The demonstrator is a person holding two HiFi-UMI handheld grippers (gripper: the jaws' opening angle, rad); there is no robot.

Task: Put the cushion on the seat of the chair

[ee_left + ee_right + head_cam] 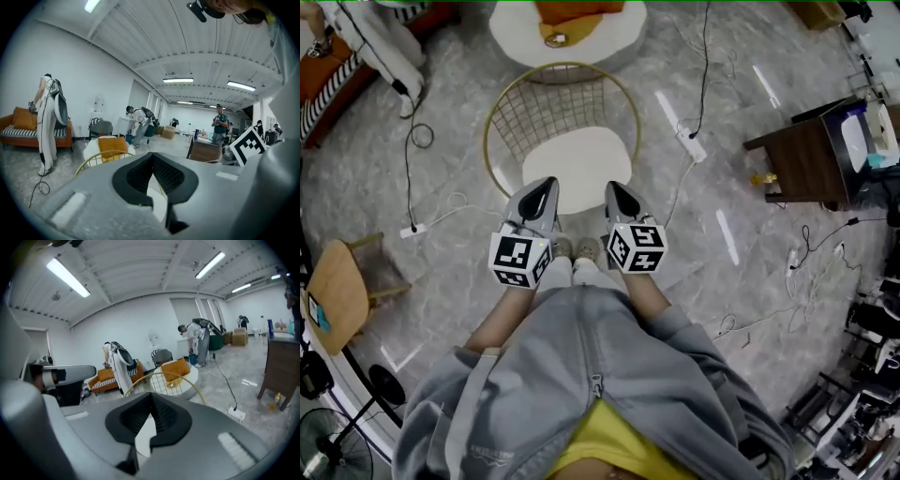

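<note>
A gold wire chair (502, 103) stands on the grey floor just ahead of the person's feet. A white round cushion (577, 164) lies flat on its seat. My left gripper (546, 187) and right gripper (616, 192) are held side by side above the cushion's near edge, both shut and with nothing in them. In the left gripper view the closed jaws (153, 161) cover most of the chair rim (93, 159), with the white cushion (158, 199) showing below. The right gripper view shows the closed jaws (151, 401) in front of the chair's wire back (159, 380).
A white pouf (516, 37) carrying an orange pillow sits beyond the chair. A power strip (692, 145) and cables lie to the right, near a dark wooden desk (802, 159). A wooden stool (337, 291) and a fan (328, 450) stand on the left. People stand farther off.
</note>
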